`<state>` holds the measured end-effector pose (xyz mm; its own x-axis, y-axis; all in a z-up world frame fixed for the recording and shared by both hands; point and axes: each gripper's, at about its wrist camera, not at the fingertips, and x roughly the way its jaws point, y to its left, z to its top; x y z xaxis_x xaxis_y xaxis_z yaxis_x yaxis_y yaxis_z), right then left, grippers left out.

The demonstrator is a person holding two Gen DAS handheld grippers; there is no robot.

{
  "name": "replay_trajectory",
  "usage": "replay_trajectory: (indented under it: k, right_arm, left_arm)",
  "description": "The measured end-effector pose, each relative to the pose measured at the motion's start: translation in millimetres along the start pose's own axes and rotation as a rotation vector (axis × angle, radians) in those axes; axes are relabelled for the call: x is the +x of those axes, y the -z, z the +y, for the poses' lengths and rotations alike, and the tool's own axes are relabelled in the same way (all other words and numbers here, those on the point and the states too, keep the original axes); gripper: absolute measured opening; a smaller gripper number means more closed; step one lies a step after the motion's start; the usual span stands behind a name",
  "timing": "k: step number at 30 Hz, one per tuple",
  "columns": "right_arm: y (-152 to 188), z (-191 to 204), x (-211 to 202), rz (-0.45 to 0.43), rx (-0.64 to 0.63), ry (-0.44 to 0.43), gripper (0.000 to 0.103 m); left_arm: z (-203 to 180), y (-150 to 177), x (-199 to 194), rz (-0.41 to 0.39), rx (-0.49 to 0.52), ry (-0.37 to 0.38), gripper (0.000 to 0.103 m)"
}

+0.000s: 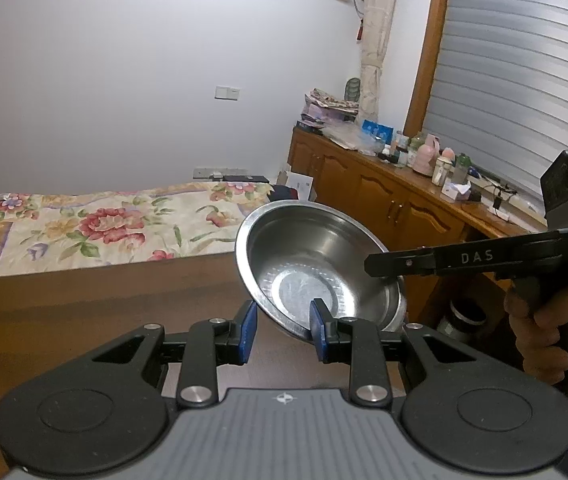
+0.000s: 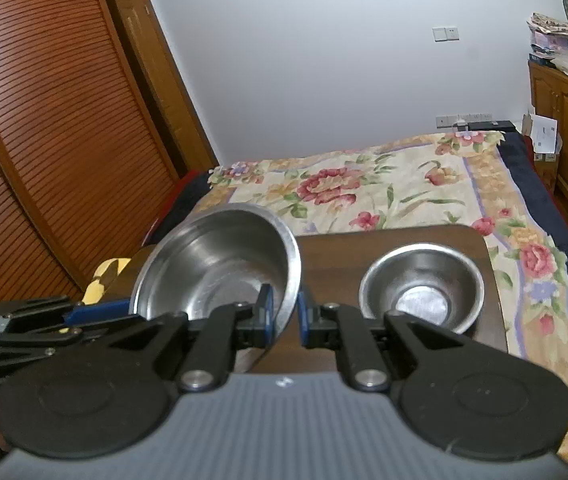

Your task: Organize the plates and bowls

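1. The big bowl [image 2: 220,264] is steel, tilted and lifted off the brown surface [image 2: 388,248]; in the right wrist view it hangs over the surface's left end.
2. The right gripper [image 2: 284,312] has its jaws clamped on the big bowl's rim, one blue pad inside the bowl and one outside against the wall.
3. From the left wrist view the right gripper [image 1: 380,266] reaches in from the right side, its tip at the bowl's [image 1: 316,268] right rim.
4. The left gripper [image 1: 282,330] has its jaws apart. One pad sits inside the bowl near its lower rim, the other outside it to the left; whether either touches the metal I cannot tell.
5. A small bowl [image 2: 422,286], also steel, stands upright on the surface to the right of the big one, apart from it.
6. Beyond the surface lies a bed [image 2: 384,184] with a floral cover.
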<state>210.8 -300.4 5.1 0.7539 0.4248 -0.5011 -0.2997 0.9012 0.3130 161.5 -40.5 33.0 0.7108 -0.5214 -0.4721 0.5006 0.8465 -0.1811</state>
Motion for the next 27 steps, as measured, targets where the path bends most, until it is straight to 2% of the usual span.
replay_trajectory:
  k: [16,24,27]
  right_arm:
    - [66,6,-21,0.042,0.050,-0.037,0.015]
    - [94,7,-25,0.075,0.065,-0.066,0.015]
    - [102,12,-24,0.084,0.038,-0.037,0.015]
  left_arm:
    - [-16,68,-35,0.012,-0.012,0.017,0.030]
    - [-23,94,-39,0.051,-0.023,0.049,0.030]
    - [-27,101,-33,0.078,0.004,0.033,0.030]
